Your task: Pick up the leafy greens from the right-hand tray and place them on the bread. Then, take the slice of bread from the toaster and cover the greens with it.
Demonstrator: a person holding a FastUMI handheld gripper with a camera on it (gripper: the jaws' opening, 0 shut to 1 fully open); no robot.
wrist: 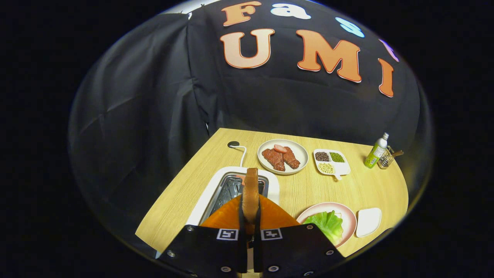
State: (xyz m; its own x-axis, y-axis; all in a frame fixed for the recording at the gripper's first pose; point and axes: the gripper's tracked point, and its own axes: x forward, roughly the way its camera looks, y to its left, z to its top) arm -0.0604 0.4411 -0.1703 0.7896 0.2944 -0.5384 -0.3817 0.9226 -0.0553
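Wood: you work over one pale wooden table [359, 189], with the booth's black cloth wall behind it.
Gripper: your gripper [250, 216] has its two fingers closed tight on one slice of bread [251, 191], both pressing its flat sides.
Bread slice: you hold it upright and edge-on between the fingers; its top rises ahead of them, above the toaster.
Toaster: one white toaster [274, 186] sits just ahead of and below your fingers, with one open metal slot [227, 191] showing a wire rack inside.
Cable: one white cord [242, 154] runs from the toaster's far side to a dark plug on the table.
Greens: one leaf of green lettuce [326, 224] lies on one pink plate [347, 216], just to the right of your fingers; you cannot tell whether bread lies under it.
Small dish: one white dish [368, 221] sits just beside the pink plate on its right.
Meat plate: one white round plate [283, 156] beyond the toaster carries two brown slabs of meat and one pinkish slice.
Divided tray: one white tray [332, 162] right of the meat plate has three compartments, each with one heap of small grains: dark, green, pale.
Bottle: one green bottle [376, 151] with a white cap stands upright at the table's far right.
Rack: one small wire holder [387, 159] stands touching or just beside the bottle.
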